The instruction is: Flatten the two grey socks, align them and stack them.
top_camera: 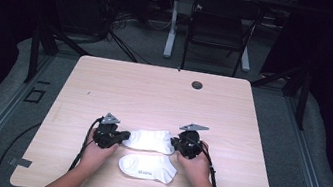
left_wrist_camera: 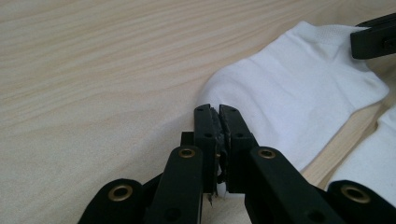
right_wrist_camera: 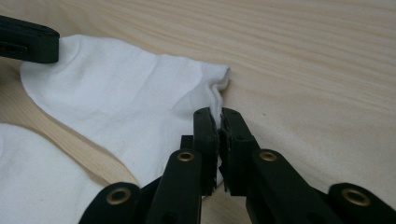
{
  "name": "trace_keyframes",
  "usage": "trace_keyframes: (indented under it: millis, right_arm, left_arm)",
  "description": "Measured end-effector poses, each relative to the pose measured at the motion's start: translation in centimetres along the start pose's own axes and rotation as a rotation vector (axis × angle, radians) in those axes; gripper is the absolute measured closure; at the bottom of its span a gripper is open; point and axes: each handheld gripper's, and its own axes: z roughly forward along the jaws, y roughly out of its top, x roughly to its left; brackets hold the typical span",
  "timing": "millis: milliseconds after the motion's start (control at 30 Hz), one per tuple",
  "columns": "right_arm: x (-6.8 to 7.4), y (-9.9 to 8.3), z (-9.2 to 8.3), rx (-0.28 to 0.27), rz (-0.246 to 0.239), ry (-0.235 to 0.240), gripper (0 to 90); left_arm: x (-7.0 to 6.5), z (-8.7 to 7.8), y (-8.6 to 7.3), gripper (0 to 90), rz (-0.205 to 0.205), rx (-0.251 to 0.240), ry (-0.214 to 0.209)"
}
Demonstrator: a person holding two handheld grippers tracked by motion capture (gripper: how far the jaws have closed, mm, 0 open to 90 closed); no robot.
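We have two white socks near the front edge of the table (top_camera: 106, 79), roughly midway between its left and right edges. The far sock (top_camera: 149, 140) lies flat, stretched between both tools; the near sock (top_camera: 147, 167) lies just beside it toward the front edge, untouched.

Left hand-held gripper (top_camera: 122, 137): jaws closed tight on the left end of the far sock, a sliver of white fabric showing between the pads in the left gripper view (left_wrist_camera: 218, 140). Right hand-held gripper (top_camera: 174, 143): jaws also clamped, pinching the bunched edge at the sock's right end, seen in the right gripper view (right_wrist_camera: 218, 135).

Risks as we judge them:
- Both bites look thin, right at the fabric edge. If we lift or pull apart too hard, the knit can slip out of one pinch and that end drops back on the table.
- Uneven pull: one hand moving ahead of the other would twist or stretch the sock, so it lands skewed.
- The near sock sits close to the far one. Dragging low across it could snag or shove it toward the front edge.
- We cannot tell whether each pinch holds one layer or both; a single layer would let the sock open up when raised.
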Motion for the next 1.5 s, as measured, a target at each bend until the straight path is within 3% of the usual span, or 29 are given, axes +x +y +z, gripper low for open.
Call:
trace_keyframes:
  millis: [400, 700, 967, 1300, 1500]
  right_arm:
    - [0.1, 0.1, -0.3, -0.021, 0.005, 0.008, 86.2]
    - [0.6, 0.8, -1.4, -0.060, -0.029, 0.014, 86.2]
    - [1.1, 1.3, -2.6, -0.090, -0.029, 0.035, 86.2]
    - [2.0, 1.7, -4.7, -0.070, -0.006, 0.109, 86.2]
    - [2.8, 1.4, -6.3, -0.043, -0.037, 0.117, 86.2]
  left_arm:
    - [-0.1, -0.5, 0.2, 87.2, -0.004, -0.022, -0.014]
    - [-0.7, -1.5, 1.1, 87.3, 0.004, -0.048, -0.036]
    - [-1.0, -2.7, 1.8, 87.4, 0.002, -0.063, -0.043]
    - [-1.8, -5.1, 1.7, 87.3, 0.031, -0.058, -0.064]
    - [-2.2, -6.7, 1.2, 87.3, 0.034, -0.057, -0.089]
